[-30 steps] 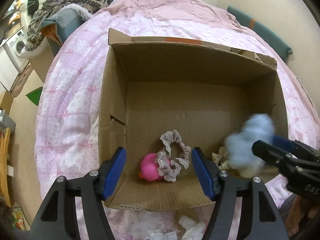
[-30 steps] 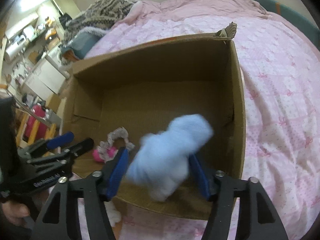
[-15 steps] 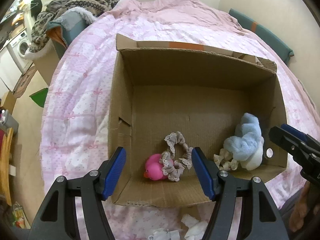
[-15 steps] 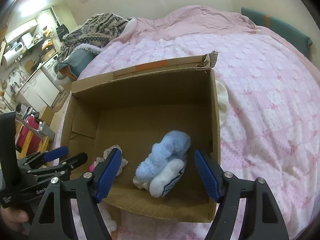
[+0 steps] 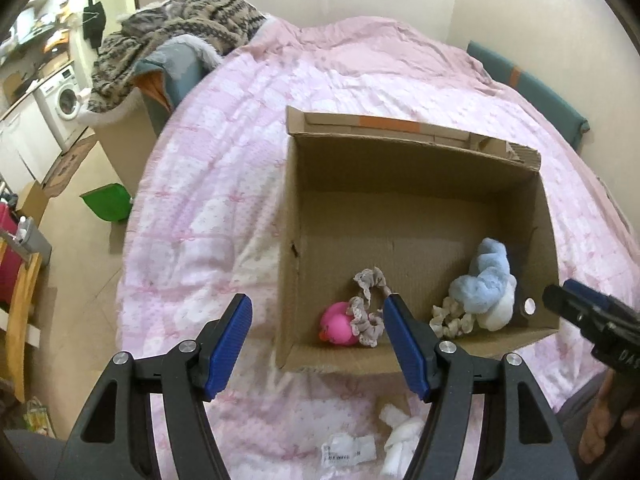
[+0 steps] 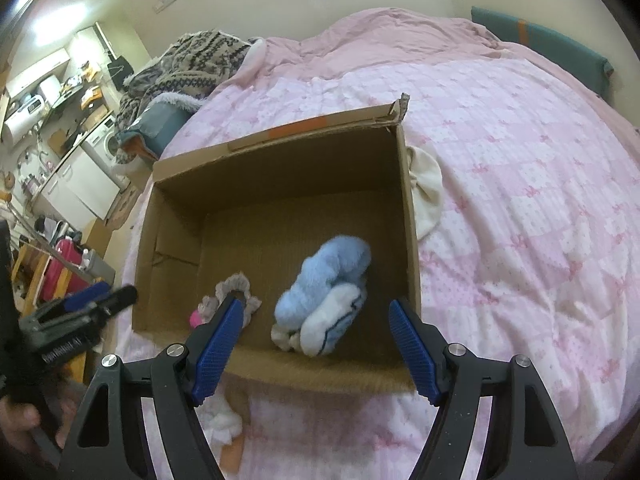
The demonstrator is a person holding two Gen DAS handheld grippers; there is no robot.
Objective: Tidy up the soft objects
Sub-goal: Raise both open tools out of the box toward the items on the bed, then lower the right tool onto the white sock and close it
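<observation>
Left wrist view: the cardboard box (image 5: 416, 168) sits on the pink bed (image 5: 224, 200). Inside it, along the near wall, lie a pink toy (image 5: 338, 322), a grey scrunchie (image 5: 366, 312), a cream scrunchie (image 5: 450, 320) and a blue plush bundle (image 5: 486, 284) in the near right corner. The left gripper (image 5: 318, 338) hangs outside the box's near left corner, jaws released, nothing between them. 2 white cloth items (image 5: 394, 436) lie on the bed in front of the box, not yet stowed.

Right wrist view: the right gripper (image 6: 314, 338) hovers over the box's near wall, jaws spread wide and empty, with the blue plush bundle (image 6: 326, 296) lying free on the box floor beyond them. A cream cloth (image 6: 426, 194) lies on the bed against the box's right wall.

Judgement: the deposit step looks complete. The next move calls for turning a gripper to a loose item outside the box, closing on it, then carrying it over the rim.
</observation>
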